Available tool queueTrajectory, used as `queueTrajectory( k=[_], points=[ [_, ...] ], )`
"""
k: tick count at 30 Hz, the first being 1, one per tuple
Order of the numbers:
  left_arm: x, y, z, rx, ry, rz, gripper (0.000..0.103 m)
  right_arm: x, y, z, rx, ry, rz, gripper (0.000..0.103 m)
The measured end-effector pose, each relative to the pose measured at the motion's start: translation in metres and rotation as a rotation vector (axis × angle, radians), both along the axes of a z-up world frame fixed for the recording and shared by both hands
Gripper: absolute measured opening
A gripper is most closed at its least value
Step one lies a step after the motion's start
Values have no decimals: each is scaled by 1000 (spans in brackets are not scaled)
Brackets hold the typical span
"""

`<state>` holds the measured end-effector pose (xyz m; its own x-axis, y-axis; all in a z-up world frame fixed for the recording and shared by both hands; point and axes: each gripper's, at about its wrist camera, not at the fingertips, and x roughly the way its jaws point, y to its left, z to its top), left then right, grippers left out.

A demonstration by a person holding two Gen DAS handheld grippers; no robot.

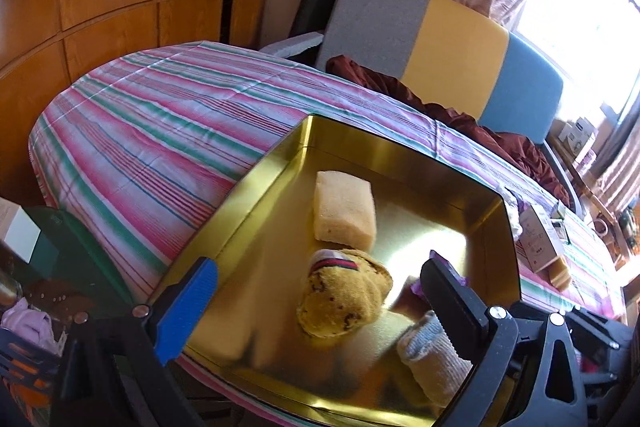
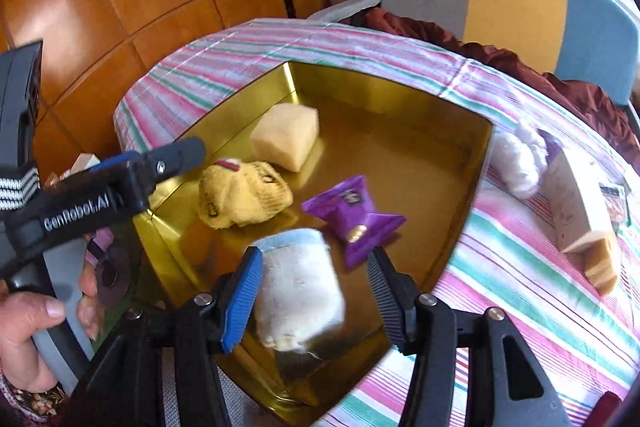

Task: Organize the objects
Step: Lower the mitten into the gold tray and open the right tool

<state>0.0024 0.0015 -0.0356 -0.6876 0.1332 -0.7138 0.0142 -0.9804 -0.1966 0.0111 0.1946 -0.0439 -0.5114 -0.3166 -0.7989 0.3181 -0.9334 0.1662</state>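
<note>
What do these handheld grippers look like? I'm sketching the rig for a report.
Both are black plastic frames with silver screws. Each left gripper and right gripper has one blue ribbed pad and one black ribbed pad on its jaws. The left one bears white "GenRobot.AI" lettering and a black-and-white striped strap.

The purple packet [image 1: 416, 287] sits mostly hidden behind the left gripper's finger [image 1: 452, 303].
</note>
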Motion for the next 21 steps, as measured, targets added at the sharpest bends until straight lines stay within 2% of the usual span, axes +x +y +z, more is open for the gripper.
queueTrajectory(
  k=[10,15,21],
  points=[
    [4,42,-1,-39,-17,-110,102,4,61,0,-29,-1,-127,55],
    [6,67,2,-58,-18,-172,102,5,105,-4,-1,-12,-210,55],
    [11,104,3,-77,-22,-267,103,-2,182,-5,83,7,-351,57]
  ],
)
